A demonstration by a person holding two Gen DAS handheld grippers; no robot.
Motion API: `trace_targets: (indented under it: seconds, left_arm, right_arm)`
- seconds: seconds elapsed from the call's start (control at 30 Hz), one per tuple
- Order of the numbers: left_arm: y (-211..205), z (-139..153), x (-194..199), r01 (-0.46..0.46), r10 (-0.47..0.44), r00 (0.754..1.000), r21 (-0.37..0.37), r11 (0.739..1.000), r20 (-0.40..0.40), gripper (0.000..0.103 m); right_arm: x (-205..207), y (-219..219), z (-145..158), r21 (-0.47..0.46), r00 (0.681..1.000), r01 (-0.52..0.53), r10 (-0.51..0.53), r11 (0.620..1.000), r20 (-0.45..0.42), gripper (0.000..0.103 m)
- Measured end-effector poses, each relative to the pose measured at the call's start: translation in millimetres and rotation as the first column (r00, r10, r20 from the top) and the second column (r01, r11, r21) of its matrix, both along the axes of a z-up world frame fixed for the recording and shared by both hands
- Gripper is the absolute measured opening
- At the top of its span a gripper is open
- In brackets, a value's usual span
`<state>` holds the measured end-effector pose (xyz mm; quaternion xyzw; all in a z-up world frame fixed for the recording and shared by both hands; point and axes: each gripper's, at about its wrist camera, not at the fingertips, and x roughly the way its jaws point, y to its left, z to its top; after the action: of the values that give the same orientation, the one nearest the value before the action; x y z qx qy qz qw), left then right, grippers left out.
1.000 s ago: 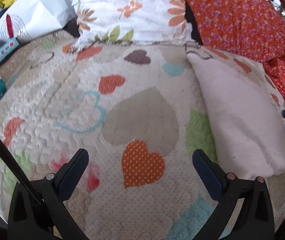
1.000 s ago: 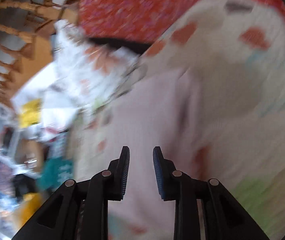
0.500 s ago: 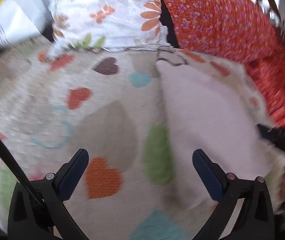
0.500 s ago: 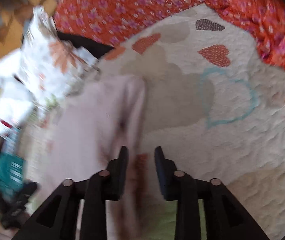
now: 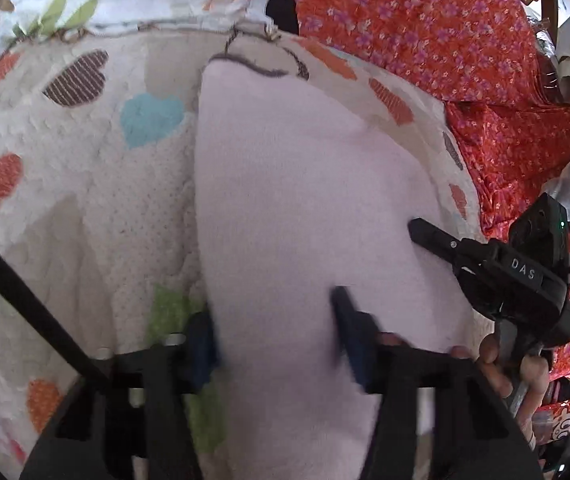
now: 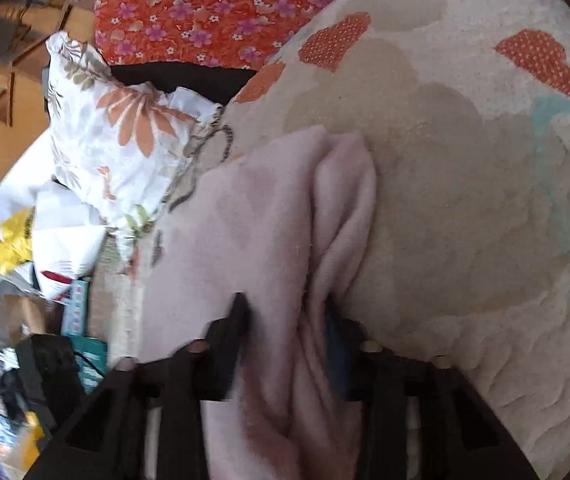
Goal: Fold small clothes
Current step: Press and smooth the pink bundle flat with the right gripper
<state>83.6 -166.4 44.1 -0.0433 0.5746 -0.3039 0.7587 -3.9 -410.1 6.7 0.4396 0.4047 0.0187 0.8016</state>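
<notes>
Left wrist view: both grippers at the fleecy pink garment (image 5: 297, 208) on the heart-print quilt (image 5: 85, 200).
Left gripper (image 5: 273, 344) fingers parted astride its lower edge; right gripper (image 6: 285, 320) fingers parted around a soft bunched fold, centre frame.

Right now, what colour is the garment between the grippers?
Pale pink, plain, no print. The garment shows best in the left wrist view.

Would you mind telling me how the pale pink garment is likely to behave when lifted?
The pale pink garment is probably floppy: it already bunches into soft folds between the right tongs. Its fleecy surface suggests it grips rather than slips. It looks light, sagging onto the heart quilt.
</notes>
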Motion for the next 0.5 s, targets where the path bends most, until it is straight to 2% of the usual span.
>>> trace_targets:
  seconds: [0.07, 0.13, 0.2, 0.23, 0.27, 0.3, 0.37, 0.43, 0.47, 0.5]
  left_arm:
    - [3, 17, 1, 0.007, -0.007, 1.0, -0.013, 1.0, -0.002, 0.036]
    - [6, 31, 0, 0.005, -0.005, 1.0, -0.025, 1.0, 0.012, 0.036]
    - [6, 41, -5, 0.005, -0.004, 0.998, -0.008, 1.0, 0.058, 0.037]
    - [2, 41, -8, 0.003, -0.006, 0.996, 0.038, 0.999, 0.094, 0.038]
    - [3, 39, -8, -0.003, -0.005, 0.994, 0.074, 0.997, 0.108, 0.044]
    - [3, 31, -9, -0.015, 0.0, 0.993, 0.133, 0.991, 0.118, 0.049]
    - [3, 12, -10, -0.032, 0.005, 0.994, 0.246, 0.969, 0.11, 0.051]
    - [18, 14, -15, -0.057, 0.033, 0.992, 0.197, 0.979, 0.123, 0.059]
    - [25, 18, -18, -0.073, 0.051, 0.991, 0.178, 0.981, 0.126, 0.063]
    - [35, 23, -22, -0.097, 0.075, 0.988, 0.165, 0.982, 0.136, 0.064]
  right_arm:
    - [-1, 2, 15, 0.017, 0.999, -0.019, 0.018, 1.0, 0.046, 0.03]
    - [-5, 9, 38, 0.034, 0.99, -0.057, 0.052, 0.998, 0.131, 0.026]
    - [-10, 14, 55, 0.006, 0.979, -0.084, 0.081, 0.996, 0.186, 0.022]
    - [-12, 15, 59, -0.026, 0.978, -0.078, 0.082, 0.997, 0.191, 0.022]
    - [-13, 14, 58, -0.066, 0.985, -0.055, 0.066, 0.996, 0.161, 0.022]
    - [-11, 12, 51, -0.15, 0.997, -0.019, 0.03, 0.989, 0.072, 0.023]
    - [-14, 7, 37, -0.24, 0.999, 0.02, -0.027, 0.971, -0.026, 0.024]
    - [-21, -1, 29, -0.221, 0.995, 0.061, -0.075, 0.973, -0.058, 0.024]
    - [-26, -2, 32, -0.205, 0.996, 0.071, -0.081, 0.976, -0.041, 0.024]
    - [-30, -1, 40, -0.205, 0.997, 0.078, -0.081, 0.976, -0.009, 0.024]
